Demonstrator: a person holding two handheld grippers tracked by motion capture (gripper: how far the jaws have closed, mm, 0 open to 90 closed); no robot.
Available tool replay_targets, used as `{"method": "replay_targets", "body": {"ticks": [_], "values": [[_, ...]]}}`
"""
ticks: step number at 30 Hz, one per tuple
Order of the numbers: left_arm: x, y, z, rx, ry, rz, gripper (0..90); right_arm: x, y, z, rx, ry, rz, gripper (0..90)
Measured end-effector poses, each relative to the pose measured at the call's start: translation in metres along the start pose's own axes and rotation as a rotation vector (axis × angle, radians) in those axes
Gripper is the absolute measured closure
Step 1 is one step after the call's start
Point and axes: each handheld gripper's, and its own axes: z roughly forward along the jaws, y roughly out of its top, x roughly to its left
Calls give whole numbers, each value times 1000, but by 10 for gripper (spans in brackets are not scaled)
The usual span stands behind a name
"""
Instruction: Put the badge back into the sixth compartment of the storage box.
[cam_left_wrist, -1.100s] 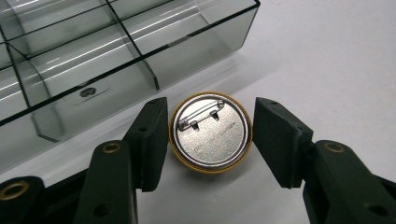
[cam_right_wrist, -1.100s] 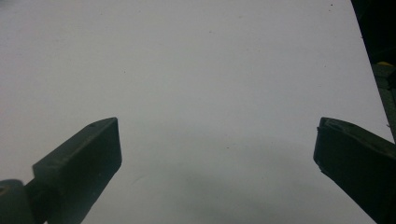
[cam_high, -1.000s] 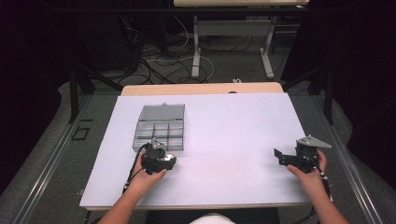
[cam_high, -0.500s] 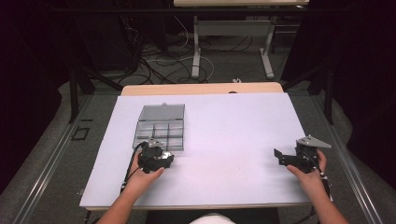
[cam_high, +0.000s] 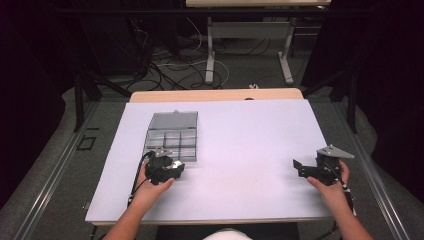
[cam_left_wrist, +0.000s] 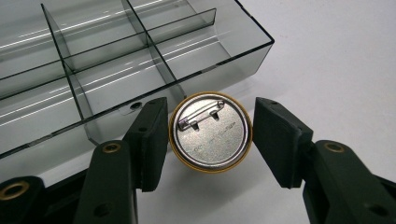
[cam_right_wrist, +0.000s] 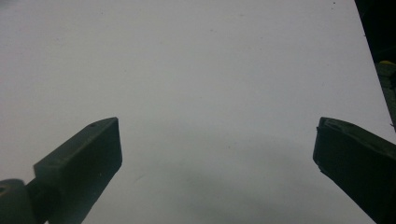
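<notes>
The left gripper (cam_high: 169, 169) sits at about seven o'clock on the table, held in the left hand (cam_high: 150, 186), jaws parted and pointing toward one o'clock. The right gripper (cam_high: 305, 169) rests at four o'clock, jaws spread wide, aimed toward nine o'clock.

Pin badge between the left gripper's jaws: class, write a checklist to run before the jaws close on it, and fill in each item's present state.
1. Pin badge lies between the left gripper jaws: ok.
2. Badge lies flat on the table, pin side up: ok.
3. Jaws gripping the badge: not ok; one jaw looks at its edge, the other stands apart.
4. Clear compartment box just beyond the badge is open, with the nearest compartments bare: ok.
5. Jaws clear of the box wall: cannot tell, one tip is very close.
6. Right gripper open and apart, near the table's right edge: ok.
</notes>
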Motion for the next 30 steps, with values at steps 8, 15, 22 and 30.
{"method": "replay_targets", "body": {"ticks": [8,15,22,30], "values": [[2,0,-2,-24,4,-8,468,0,0,0,2,3,3,11],[4,1,-5,-50,11,-14,468,-1,0,1,2,1,0,11],[6,2,-9,-69,16,-22,468,-2,0,1,0,2,-3,11],[8,4,-13,-94,18,-36,468,-2,0,0,-1,2,-4,11]]}}
